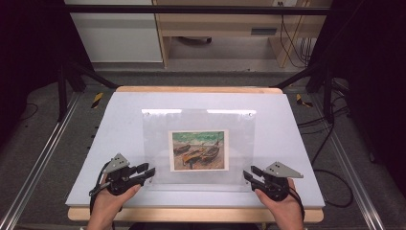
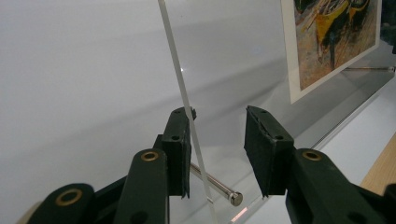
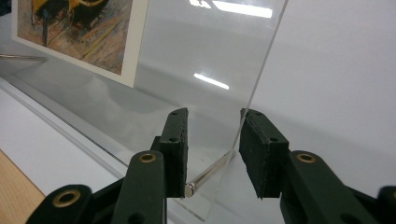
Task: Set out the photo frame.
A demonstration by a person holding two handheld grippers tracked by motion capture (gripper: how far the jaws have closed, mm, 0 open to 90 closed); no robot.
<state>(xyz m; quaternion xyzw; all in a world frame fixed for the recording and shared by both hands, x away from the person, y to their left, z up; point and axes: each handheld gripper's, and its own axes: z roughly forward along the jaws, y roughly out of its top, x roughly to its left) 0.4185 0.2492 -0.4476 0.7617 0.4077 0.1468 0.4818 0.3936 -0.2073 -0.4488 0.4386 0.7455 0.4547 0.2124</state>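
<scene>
A: Clear acrylic frame is seen lying flat on the white desk, a boat painting print sandwiched in its middle.

B: Left gripper?

A: Placed at the frame's near left corner. In the left gripper view the upper sheet's edge is touched by one pad; the other pad is kept apart. Not clenched. A metal standoff pin is seen between the jaws.

B: Right gripper?

A: Mirrored at the near right corner. Sheet edge sits between the jaws, just beside one pad; a gap is left to the other. Nothing is grasped.

B: Hands?

A: Both are seen at the desk's near edge.
</scene>
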